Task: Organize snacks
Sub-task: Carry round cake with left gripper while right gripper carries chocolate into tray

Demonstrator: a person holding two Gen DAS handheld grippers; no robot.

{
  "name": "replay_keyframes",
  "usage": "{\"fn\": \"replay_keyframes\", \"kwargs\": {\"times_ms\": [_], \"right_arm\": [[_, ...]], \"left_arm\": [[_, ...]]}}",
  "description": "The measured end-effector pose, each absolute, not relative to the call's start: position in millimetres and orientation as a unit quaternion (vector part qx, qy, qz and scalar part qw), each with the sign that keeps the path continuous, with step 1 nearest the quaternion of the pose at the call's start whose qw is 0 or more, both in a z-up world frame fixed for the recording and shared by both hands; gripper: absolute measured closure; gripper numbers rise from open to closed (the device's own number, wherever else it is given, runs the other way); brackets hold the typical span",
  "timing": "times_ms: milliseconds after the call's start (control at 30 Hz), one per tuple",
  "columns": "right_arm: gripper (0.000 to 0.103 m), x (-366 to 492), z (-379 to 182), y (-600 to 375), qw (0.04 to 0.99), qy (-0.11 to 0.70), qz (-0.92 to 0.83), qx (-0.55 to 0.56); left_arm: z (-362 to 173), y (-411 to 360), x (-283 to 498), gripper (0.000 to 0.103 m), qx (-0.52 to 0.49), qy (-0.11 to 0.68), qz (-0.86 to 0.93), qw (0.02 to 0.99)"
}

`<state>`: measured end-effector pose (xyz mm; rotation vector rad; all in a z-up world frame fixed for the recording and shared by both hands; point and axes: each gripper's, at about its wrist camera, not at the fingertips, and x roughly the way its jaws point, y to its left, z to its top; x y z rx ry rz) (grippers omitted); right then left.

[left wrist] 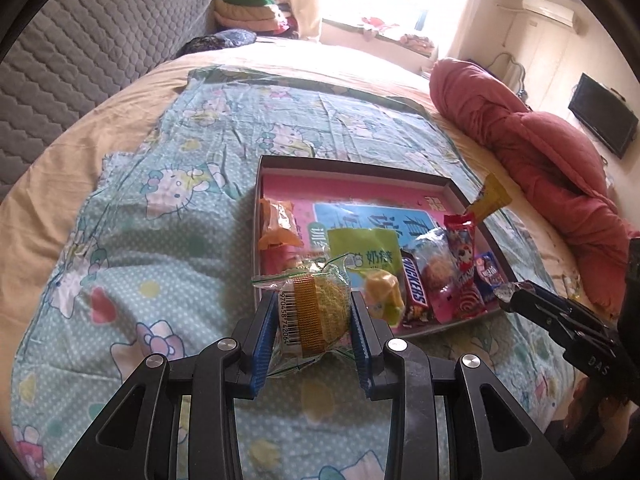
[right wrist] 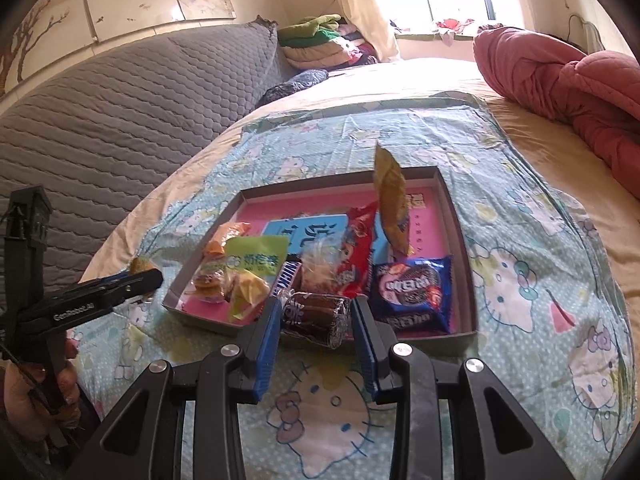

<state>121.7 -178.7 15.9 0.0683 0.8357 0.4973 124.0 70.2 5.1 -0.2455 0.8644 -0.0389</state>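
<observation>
My left gripper (left wrist: 314, 304) is shut on a round yellow cake (left wrist: 316, 312) in a clear wrapper with a barcode. It hangs just above the near edge of a shallow box tray (left wrist: 352, 168) with a pink bottom. My right gripper (right wrist: 318, 308) is shut on a dark brown wrapped snack (right wrist: 316, 316) over the tray's (right wrist: 458, 236) front edge. Inside the tray lie an orange packet (left wrist: 276, 224), a green packet (left wrist: 368, 252), a Snickers bar (left wrist: 414, 288), a red packet (right wrist: 360, 248), a blue Oreo pack (right wrist: 412, 288) and an upright yellow packet (right wrist: 392, 208). Each gripper shows in the other's view, the right gripper (left wrist: 516, 296) and the left gripper (right wrist: 140, 276).
The tray rests on a cartoon-cat cloth (left wrist: 160, 208) spread over a bed. A bundled red quilt (left wrist: 540, 152) lies to the right, a grey quilted headboard (right wrist: 100, 120) to the left, and folded clothes (right wrist: 320, 36) at the far end. A person's hand (right wrist: 32, 392) grips the left handle.
</observation>
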Motion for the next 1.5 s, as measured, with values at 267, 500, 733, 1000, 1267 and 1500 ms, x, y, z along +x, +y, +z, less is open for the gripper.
{"fn": "replay_keyframes", "kwargs": {"times_ms": [267, 500, 733, 1000, 1267, 1500], "right_arm": [[0.067, 130, 13, -163, 0.879, 0.403, 0.253, 0.037], [0.067, 137, 9, -156, 0.879, 0.404, 0.250, 0.031], [0.067, 145, 5, -154, 0.878, 0.407, 0.249, 0.031], [0.067, 153, -2, -152, 0.875, 0.414, 0.250, 0.035], [0.067, 157, -13, -142, 0.866, 0.430, 0.253, 0.021], [0.067, 158, -16, -139, 0.867, 0.432, 0.247, 0.012]], "left_arm": [[-6, 58, 141, 0.067, -0.115, 0.427, -0.018, 0.897], [-15, 41, 148, 0.067, -0.105, 0.437, -0.031, 0.893], [-21, 31, 153, 0.067, -0.101, 0.445, -0.039, 0.889], [-23, 23, 160, 0.067, -0.093, 0.442, -0.043, 0.891], [-24, 20, 161, 0.067, -0.094, 0.444, -0.049, 0.890], [-24, 21, 161, 0.067, -0.097, 0.444, -0.053, 0.889]]}}
